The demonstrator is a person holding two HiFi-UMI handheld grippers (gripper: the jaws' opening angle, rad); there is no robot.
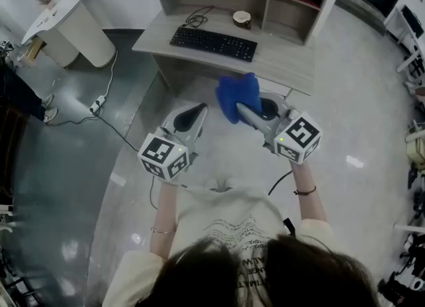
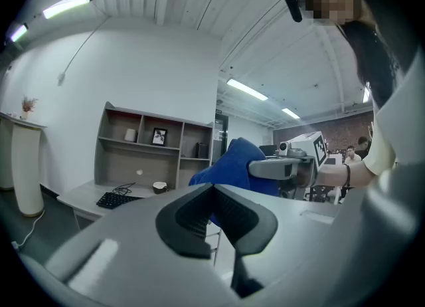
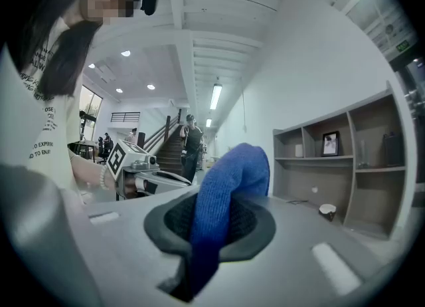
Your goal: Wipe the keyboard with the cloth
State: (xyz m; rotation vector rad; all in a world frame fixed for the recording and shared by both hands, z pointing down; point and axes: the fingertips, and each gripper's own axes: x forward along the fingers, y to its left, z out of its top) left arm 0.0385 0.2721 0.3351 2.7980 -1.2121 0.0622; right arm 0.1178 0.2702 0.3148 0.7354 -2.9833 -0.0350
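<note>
Our right gripper (image 1: pixel 243 109) had its jaws pinched on the blue cloth (image 1: pixel 236 94), in the air near us. Our left gripper (image 1: pixel 199 109) was closed and empty. The keyboard (image 1: pixel 213 43) lay well apart on the far desk (image 1: pixel 285 63). We judged wiping not yet begun; next, the cloth needed carrying onto the keys.

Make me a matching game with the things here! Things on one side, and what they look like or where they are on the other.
Things:
1. cloth
2. keyboard
3. left gripper
4. cup

Matches:
A. black, flat on the desk
B. shut, holding nothing
C. blue, pinched in the right gripper
D. small, round, white-rimmed

Pairs: 1-C, 2-A, 3-B, 4-D
</note>
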